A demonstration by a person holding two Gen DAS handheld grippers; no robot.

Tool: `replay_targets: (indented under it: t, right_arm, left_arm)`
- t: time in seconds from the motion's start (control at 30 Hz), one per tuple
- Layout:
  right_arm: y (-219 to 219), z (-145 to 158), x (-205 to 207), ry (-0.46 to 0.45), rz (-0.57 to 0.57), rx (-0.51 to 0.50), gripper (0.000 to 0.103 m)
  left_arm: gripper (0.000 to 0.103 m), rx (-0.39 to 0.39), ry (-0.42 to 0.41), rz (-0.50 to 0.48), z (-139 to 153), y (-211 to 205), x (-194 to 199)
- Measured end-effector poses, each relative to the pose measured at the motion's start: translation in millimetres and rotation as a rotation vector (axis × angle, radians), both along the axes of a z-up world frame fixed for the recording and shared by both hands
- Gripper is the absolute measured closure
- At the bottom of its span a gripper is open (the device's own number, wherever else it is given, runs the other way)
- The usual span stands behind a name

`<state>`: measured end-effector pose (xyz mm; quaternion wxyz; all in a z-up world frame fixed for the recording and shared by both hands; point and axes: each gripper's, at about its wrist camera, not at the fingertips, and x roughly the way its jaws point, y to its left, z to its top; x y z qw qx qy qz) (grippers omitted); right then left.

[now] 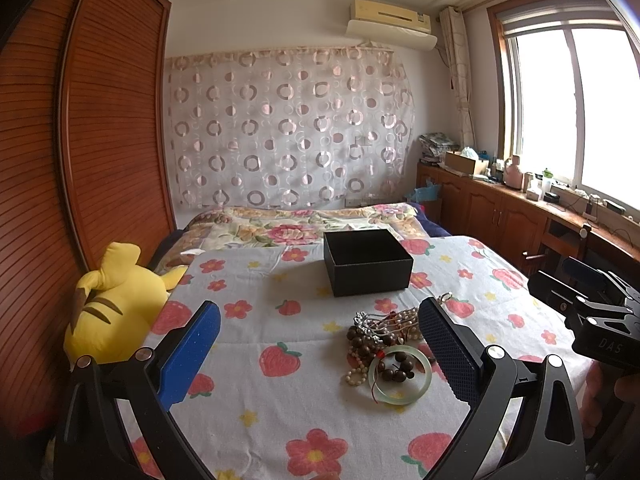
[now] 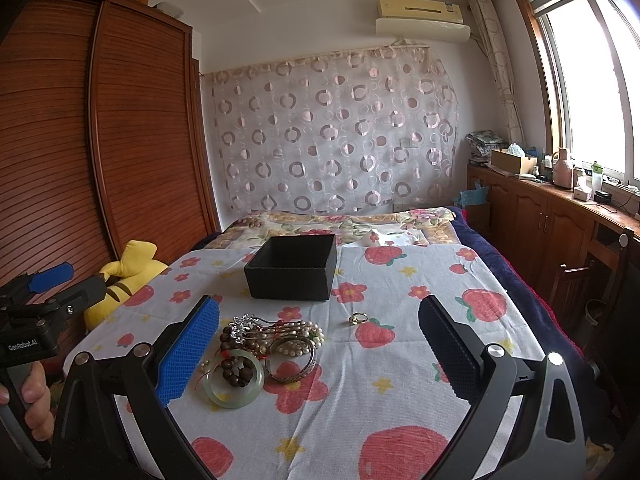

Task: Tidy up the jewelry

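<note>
Both tongs are spread wide and hold nothing. The left gripper (image 1: 318, 344), with one bright blue foam pad and one dark ribbed pad, hovers low over a bed, its dark finger just beside a tangled heap of jewelry (image 1: 386, 342). The right gripper (image 2: 320, 344), built the same way, hovers over the same heap (image 2: 266, 350), which lies just inside its blue finger. The heap is a knot of different textures: a smooth, pale green jade bangle (image 2: 234, 384) lying flat at the near edge, a string of round dark wooden beads (image 2: 236, 370) resting partly inside it, strands of small cream pearls, a flat engraved silver cuff (image 2: 294, 366) on its side, and a sparkly silver piece at the back. A small ring (image 2: 359, 318) sits alone, near the heap to its right. Beyond them, well apart from the heap, stands an open, square black box (image 2: 294, 266) with matte card walls, apparently empty. All rest on a soft white cloth (image 2: 400, 400) printed with red strawberries and flowers. The sorting seems not yet begun. The likely next move is to close on one separable piece, perhaps the rigid bangle, and lift it clear of the beads without dragging the tangled strands along.
</note>
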<state>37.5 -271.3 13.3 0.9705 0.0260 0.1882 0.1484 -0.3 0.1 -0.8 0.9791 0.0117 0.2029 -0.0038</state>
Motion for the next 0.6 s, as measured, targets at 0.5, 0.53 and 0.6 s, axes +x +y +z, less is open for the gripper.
replay_targets:
  t: [0.5,0.53,0.6]
  right_arm:
    - [-3,13,-4,0.006,0.007,0.001,0.002]
    - [-2,13,-7,0.008,0.010,0.000,0.002]
    - [0,11,-11,0.016,0.022,-0.004,0.002]
  left_arm:
    - [0.007,-0.003,0.006,0.000,-1,0,1]
    - [0.007,-0.004,0.011,-0.001,1,0,3]
    - [0.007,-0.005,0.022,-0.005,0,-2,4]
